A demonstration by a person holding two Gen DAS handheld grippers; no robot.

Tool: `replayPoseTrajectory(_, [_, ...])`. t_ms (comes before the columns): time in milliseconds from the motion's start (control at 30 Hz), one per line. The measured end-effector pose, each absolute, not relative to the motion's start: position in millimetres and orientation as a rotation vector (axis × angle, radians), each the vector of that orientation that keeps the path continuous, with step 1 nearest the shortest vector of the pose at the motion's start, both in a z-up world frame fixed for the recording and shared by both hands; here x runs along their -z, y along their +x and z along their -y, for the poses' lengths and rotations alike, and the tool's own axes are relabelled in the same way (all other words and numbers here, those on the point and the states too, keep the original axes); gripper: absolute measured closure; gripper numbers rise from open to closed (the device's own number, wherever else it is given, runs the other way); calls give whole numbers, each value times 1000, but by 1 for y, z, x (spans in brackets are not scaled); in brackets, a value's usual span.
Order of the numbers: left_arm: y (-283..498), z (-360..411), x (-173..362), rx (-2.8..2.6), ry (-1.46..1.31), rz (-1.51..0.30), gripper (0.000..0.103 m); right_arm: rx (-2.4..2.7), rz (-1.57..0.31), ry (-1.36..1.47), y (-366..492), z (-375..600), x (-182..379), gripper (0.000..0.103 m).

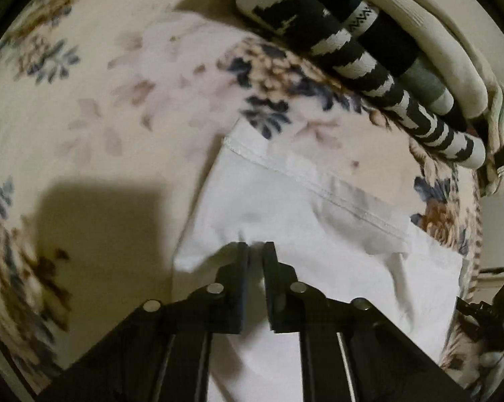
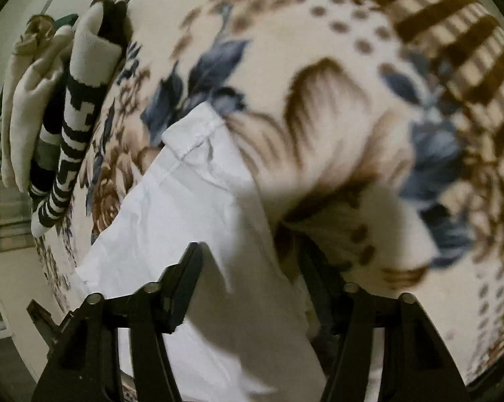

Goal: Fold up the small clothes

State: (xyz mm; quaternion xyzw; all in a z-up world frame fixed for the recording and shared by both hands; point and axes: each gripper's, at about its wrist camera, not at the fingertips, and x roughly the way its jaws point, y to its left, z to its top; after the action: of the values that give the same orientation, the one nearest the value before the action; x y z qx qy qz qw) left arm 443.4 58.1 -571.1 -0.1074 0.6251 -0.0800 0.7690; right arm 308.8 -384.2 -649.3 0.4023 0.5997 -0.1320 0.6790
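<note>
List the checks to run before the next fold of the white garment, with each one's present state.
1. Left gripper pinched on the white garment: ok, fingers closed on a fold of it.
2. Right gripper holding cloth: not ok, jaws stand wide open around the garment.
3. Hem visible for alignment: ok.
4. Garment lying flat: not ok, wrinkled near the left fingers.
5. Sock pile apart from the garment: ok, floral blanket shows between them.
6. Layers under the garment: cannot tell.
</note>
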Motion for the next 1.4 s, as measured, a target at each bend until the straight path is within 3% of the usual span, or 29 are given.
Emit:
replayPoseTrajectory(33, [448,-56,571,164,-212,-1348,99,276,-1355,877,313,381,646,100])
replayPoseTrajectory(167, [454,-88,578,73,-224,-1368,99,324,-1323,786,320,387,632,100])
replayPoseTrajectory(300, [442,-114,572,119,-458,-1400,93,284,-1374,814,327,394,638,99])
replayPoseTrajectory(367, [427,-115,567,167,-520,-1420,68,261,-1403,777,326,390,631,97])
replayPoseTrajectory(433, [408,-114,566,198,-583,-1424,53,253,-1404,757,316,387,623,87])
replayPoseTrajectory(467, [397,-111,570,205,-609,-1446,52,251,-1396,767,308,387,620,68])
replayPoseTrajectory(500, [388,-106,574,210,-622,-1468,52,245,-1391,785,301,386,618,56])
replayPoseTrajectory(667, [363,-82,585,249,-561,-1466,58,219,-1432,902,273,377,638,54])
replayPoseTrajectory(700, [358,-81,582,267,-555,-1442,63,204,-1436,928,271,375,643,54])
replayPoseTrajectory(733, [359,-78,578,291,-574,-1431,89,187,-1435,952,269,372,648,54])
replayPoseTrajectory(767, [359,-80,578,319,-618,-1419,91,173,-1432,962,268,369,650,54])
replayPoseTrajectory(833, [361,-80,576,377,-718,-1376,91,154,-1419,951,268,364,649,70])
replayPoseTrajectory(867, [362,-80,576,398,-782,-1357,91,145,-1419,941,268,363,648,84])
replayPoseTrajectory(967, [369,-91,593,296,-798,-1418,91,163,-1396,925,268,364,642,95])
replayPoseTrajectory(1033, [369,-104,597,222,-670,-1429,91,205,-1387,909,265,373,638,96])
replayPoseTrajectory(1167, [367,-112,593,192,-679,-1438,86,208,-1394,890,269,381,636,97])
replayPoseTrajectory(1233, [361,-112,585,164,-656,-1446,76,198,-1410,897,268,382,634,96])
replayPoseTrajectory(1267, [352,-116,575,151,-658,-1439,74,201,-1425,897,265,381,633,92])
replayPoseTrajectory(1300, [344,-114,567,149,-685,-1420,72,212,-1428,904,260,379,630,77])
replayPoseTrajectory(1367, [324,-117,559,153,-738,-1401,38,246,-1376,952,238,381,618,51])
replayPoseTrajectory(1400, [314,-118,558,155,-781,-1392,36,259,-1354,981,227,380,615,50])
